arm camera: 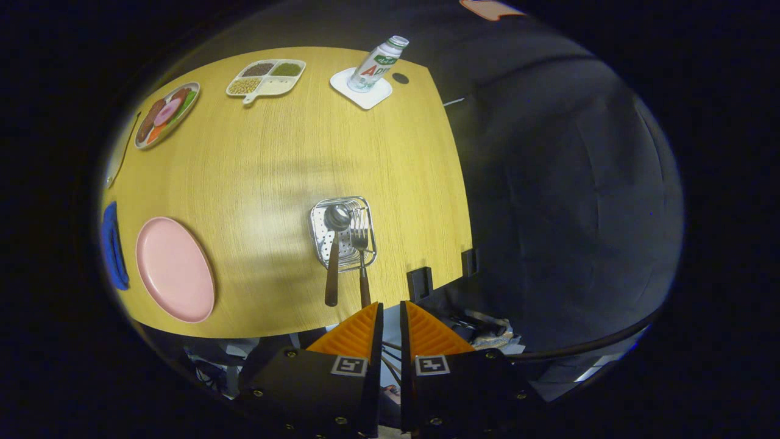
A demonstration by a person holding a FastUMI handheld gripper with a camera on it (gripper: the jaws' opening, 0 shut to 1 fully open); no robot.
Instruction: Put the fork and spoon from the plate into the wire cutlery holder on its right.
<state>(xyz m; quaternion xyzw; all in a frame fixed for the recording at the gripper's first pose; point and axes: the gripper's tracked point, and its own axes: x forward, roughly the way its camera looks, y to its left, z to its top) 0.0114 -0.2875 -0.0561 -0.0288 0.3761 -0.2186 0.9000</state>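
The wire cutlery holder stands on the wooden table, beyond and a little left of my fingers. A spoon and a fork both sit in it, heads inside and brown handles sticking out toward me. The pink plate lies bare to the holder's left. My gripper hovers high above the table's near edge, fingers nearly together with only a narrow gap and nothing between them.
At the table's far side stand a bottle on a white coaster, a divided tray of grains and a plate of food. A blue object lies left of the pink plate. Black clamps grip the table's near edge.
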